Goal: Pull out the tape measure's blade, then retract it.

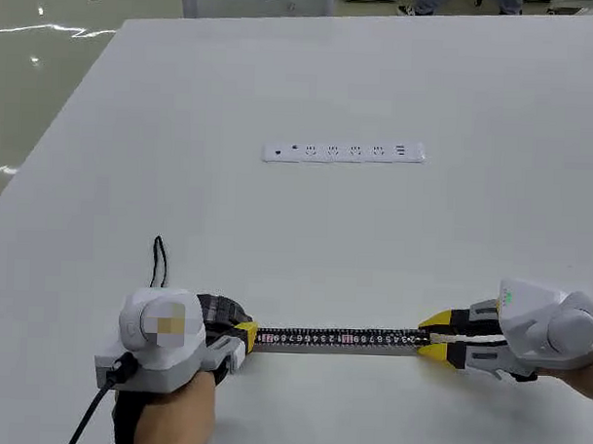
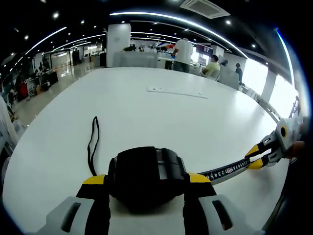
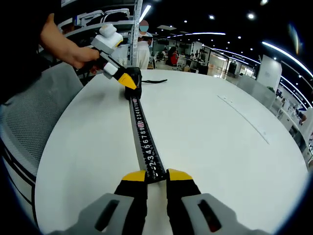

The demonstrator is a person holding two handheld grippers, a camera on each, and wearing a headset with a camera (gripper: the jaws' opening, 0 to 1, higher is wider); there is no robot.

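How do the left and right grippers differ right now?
The left gripper is shut on the black tape measure case; the right gripper is shut on the tip of its black numbered blade. The left gripper's jaws stand wide; the right gripper's nearly meet. Both have yellow tips.

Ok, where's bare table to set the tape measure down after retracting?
Bare table between the power strip and the blade, also beyond the strip. Crowded near edge: left tool on the case, strap, right tool.

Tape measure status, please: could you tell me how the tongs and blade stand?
Left tongs shut on case. Right tongs shut on blade at its end. Blade out, flat along table. Power strip beyond, apart from blade.
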